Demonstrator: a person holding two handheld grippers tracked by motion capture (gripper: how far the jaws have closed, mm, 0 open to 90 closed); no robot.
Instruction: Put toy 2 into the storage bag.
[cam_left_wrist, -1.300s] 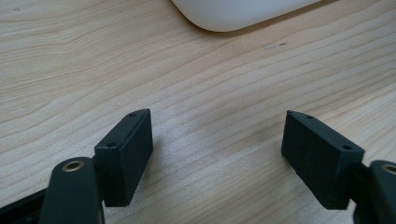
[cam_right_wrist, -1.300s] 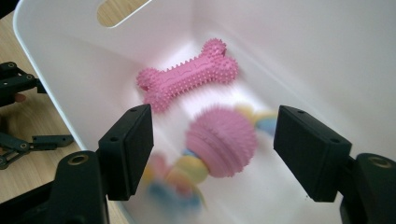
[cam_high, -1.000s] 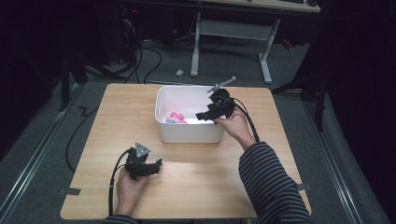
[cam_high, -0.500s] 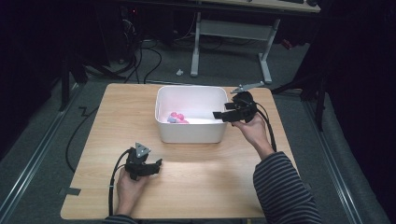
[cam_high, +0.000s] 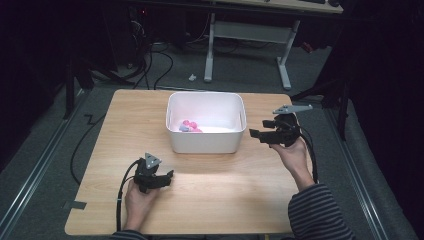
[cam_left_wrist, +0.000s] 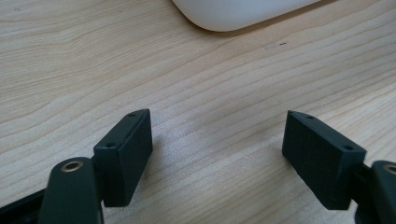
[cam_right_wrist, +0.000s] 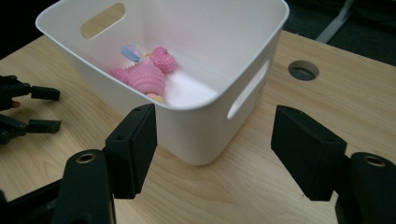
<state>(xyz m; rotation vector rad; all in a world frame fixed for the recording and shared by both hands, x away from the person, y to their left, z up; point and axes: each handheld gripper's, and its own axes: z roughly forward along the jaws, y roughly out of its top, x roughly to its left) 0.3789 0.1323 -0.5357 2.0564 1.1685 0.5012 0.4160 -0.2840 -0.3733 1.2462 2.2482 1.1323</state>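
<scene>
Right gripper (cam_high: 257, 134) gone from over bin (cam_high: 206, 146) to right of frame—jaws just narrowing, empty—pink toy (cam_right_wrist: 145, 77) dropped inside; left gripper (cam_high: 167, 176) open, idle.

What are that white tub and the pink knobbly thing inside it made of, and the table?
The white tub looks like moulded plastic: smooth satin walls, rounded corners, cut-out handles. The pink toy seems soft rubber or vinyl, matte and studded with small bumps, though that is a guess. The table shows pale wood grain, possibly laminate.

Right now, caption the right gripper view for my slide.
Right gripper, jaws apart and empty, faces a white bin holding pink toys.
</scene>
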